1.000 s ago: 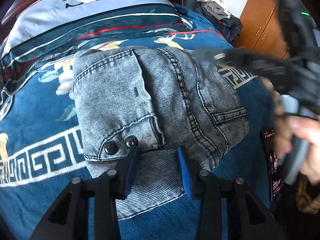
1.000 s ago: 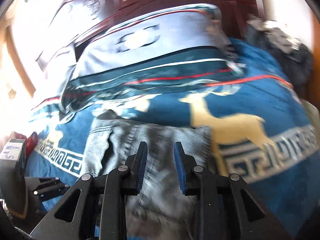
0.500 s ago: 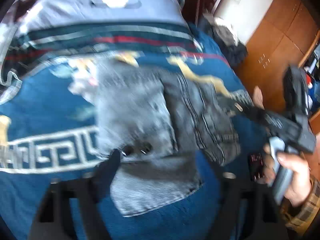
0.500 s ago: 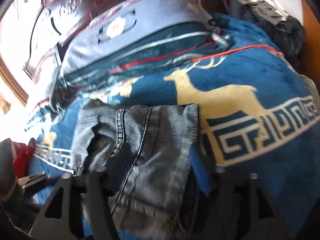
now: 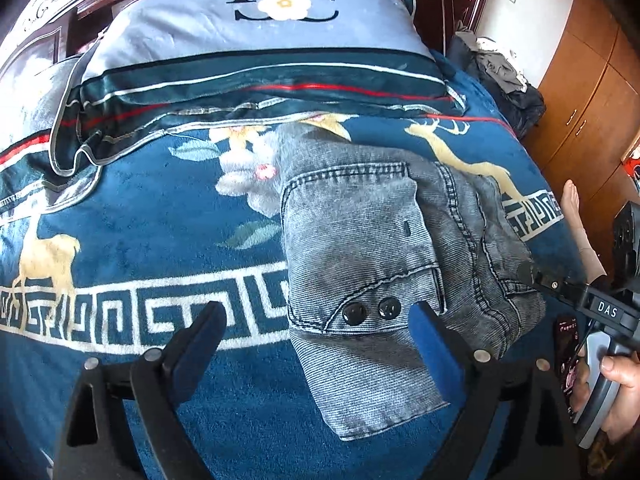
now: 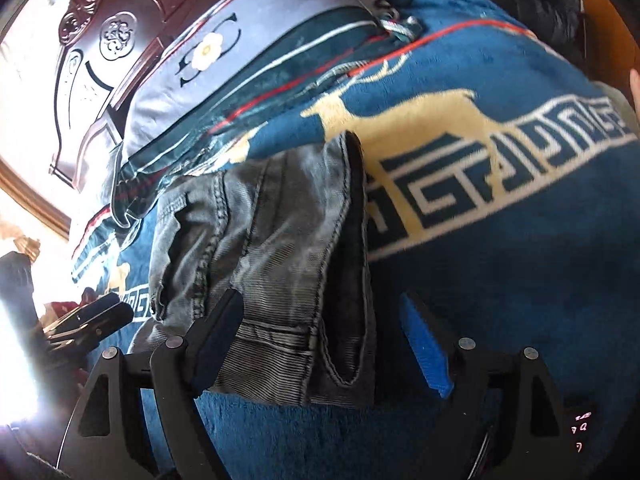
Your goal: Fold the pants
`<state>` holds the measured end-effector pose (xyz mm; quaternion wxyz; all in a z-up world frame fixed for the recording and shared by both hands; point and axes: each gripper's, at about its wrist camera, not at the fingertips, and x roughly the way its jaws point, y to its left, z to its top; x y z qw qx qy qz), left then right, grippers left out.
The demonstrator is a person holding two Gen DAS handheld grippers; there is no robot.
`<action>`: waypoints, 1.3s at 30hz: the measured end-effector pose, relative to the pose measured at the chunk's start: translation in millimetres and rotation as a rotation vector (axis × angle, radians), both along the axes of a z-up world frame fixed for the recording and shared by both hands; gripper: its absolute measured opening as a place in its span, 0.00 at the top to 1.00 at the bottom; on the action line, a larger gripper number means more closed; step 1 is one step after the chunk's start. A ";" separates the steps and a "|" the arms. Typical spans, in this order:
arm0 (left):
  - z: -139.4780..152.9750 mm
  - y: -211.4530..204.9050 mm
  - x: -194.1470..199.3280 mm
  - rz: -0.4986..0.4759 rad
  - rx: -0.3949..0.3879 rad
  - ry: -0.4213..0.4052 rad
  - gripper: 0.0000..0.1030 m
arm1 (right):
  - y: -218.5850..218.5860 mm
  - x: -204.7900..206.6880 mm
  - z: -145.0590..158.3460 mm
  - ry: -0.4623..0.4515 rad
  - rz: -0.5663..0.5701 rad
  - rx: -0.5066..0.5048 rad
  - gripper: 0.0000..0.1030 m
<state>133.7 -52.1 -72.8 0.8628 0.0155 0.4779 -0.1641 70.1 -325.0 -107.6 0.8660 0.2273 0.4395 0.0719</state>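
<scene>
Both sets of jaws have just been opening since a second ago, when each sat narrow over the denim; now I am seeing them standing wide apart, gripping nothing. My left gripper (image 5: 316,332) is hovering over the near edge of the folded pants (image 5: 376,248), its right pad lying over the denim and its left pad over the blue blanket (image 5: 160,224), neither pressing on cloth. Two black buttons (image 5: 372,310) on the pocket flap are sitting between the pads, toward 12 o'clock from the gripper. The pants are lying in a folded bundle on the bed, right of centre in the left wrist view, with a loose end trailing toward 5 o'clock. Striped pillows (image 5: 256,40) are resting beyond them at 12 o'clock.

My right gripper (image 6: 320,332) is straddling the bundle's near corner, the denim lying free between its spread pads. In the left wrist view a hand (image 5: 616,384) is holding that gripper's handle at 4 o'clock, beside a phone (image 5: 568,352). Wooden cabinets (image 5: 588,92) are standing at 2 o'clock.
</scene>
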 end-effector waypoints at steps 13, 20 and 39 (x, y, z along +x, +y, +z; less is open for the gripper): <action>-22.9 10.3 30.1 0.069 -0.088 0.100 0.09 | -3.3 11.2 -15.3 0.024 0.007 0.055 0.21; -45.2 13.7 53.2 0.101 -0.210 0.192 0.09 | -1.8 28.0 -22.8 0.022 0.035 0.087 0.27; -0.4 38.0 57.3 0.036 -0.413 0.111 0.74 | 48.0 44.6 35.7 -0.093 0.140 0.073 0.78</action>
